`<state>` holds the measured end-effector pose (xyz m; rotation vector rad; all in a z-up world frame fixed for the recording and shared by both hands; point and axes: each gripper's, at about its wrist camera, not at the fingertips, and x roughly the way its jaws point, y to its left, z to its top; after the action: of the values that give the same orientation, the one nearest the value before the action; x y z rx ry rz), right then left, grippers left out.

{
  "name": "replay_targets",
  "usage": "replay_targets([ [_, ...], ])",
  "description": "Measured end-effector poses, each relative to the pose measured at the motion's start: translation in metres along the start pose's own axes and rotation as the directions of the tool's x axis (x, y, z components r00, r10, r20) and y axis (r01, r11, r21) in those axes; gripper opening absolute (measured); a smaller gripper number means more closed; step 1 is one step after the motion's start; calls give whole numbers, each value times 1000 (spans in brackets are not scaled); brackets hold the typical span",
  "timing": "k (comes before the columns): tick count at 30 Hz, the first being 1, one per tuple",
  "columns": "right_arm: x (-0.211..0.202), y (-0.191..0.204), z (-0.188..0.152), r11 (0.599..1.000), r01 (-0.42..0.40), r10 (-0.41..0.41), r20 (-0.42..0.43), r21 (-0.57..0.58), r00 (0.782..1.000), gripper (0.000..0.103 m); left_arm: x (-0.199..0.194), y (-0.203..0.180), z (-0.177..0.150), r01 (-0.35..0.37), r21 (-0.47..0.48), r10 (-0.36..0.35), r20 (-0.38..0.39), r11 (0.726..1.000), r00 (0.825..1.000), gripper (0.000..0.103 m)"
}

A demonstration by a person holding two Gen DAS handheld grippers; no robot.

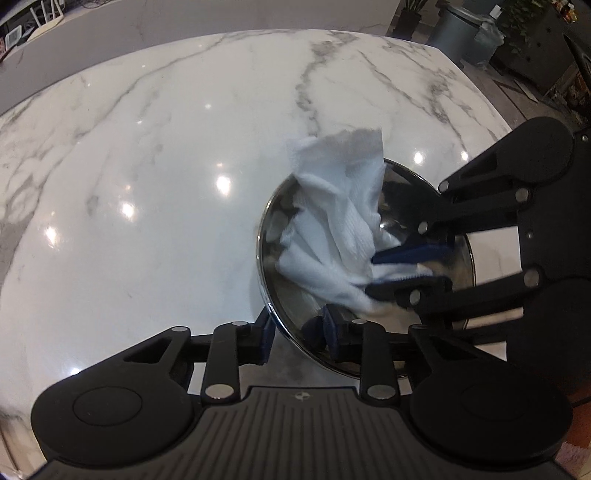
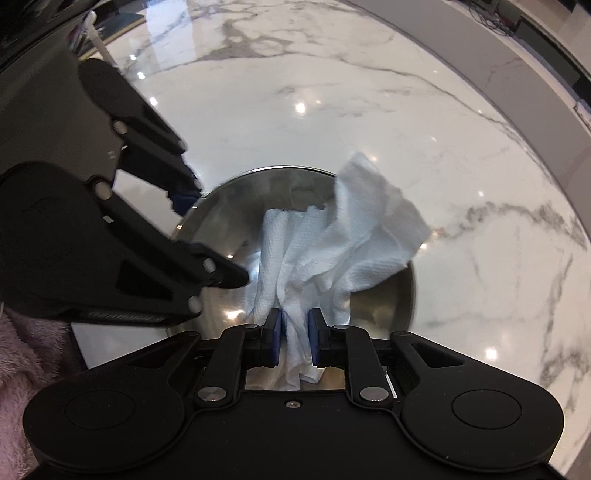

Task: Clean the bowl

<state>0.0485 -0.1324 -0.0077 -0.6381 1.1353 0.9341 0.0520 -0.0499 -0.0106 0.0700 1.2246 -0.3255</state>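
Observation:
A shiny steel bowl (image 1: 295, 295) (image 2: 258, 188) stands on the white marble table. A crumpled white paper towel (image 1: 332, 206) (image 2: 351, 240) lies inside it and hangs over the far rim. My left gripper (image 1: 297, 330) (image 2: 214, 240) straddles the bowl's near rim, one blue pad outside and one inside, shut on the wall. From the right, my right gripper (image 1: 402, 269) (image 2: 294, 334) points down into the bowl. Its blue pads are shut on a bunched end of the towel. The bowl's bottom under the towel is hidden.
The marble table (image 1: 147, 166) (image 2: 369, 92) spreads wide around the bowl, with bright lamp reflections on it. Its far right corner gives onto a floor with grey bins (image 1: 458, 29). A pink fluffy fabric (image 2: 18, 350) shows at the lower left of the right wrist view.

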Motion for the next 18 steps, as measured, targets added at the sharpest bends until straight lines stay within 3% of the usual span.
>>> replay_targets([
  [2,0,3,1,1000,-30,30,7,0,1000,16,-1,-2,1,-19,17,19,2,1000,1000,24],
  [8,1,6,3,1000,-6,6,-11,-10,1000,14,-2,-8,2,-53,67,52,13,996,999,22],
  [13,0,17,3,990,84,-89,-37,-109,995,14,-4,-14,5,-108,120,107,20,987,994,19],
  [18,-3,12,1,979,160,-168,-49,-129,985,14,-4,-16,8,-128,138,127,19,982,992,19],
])
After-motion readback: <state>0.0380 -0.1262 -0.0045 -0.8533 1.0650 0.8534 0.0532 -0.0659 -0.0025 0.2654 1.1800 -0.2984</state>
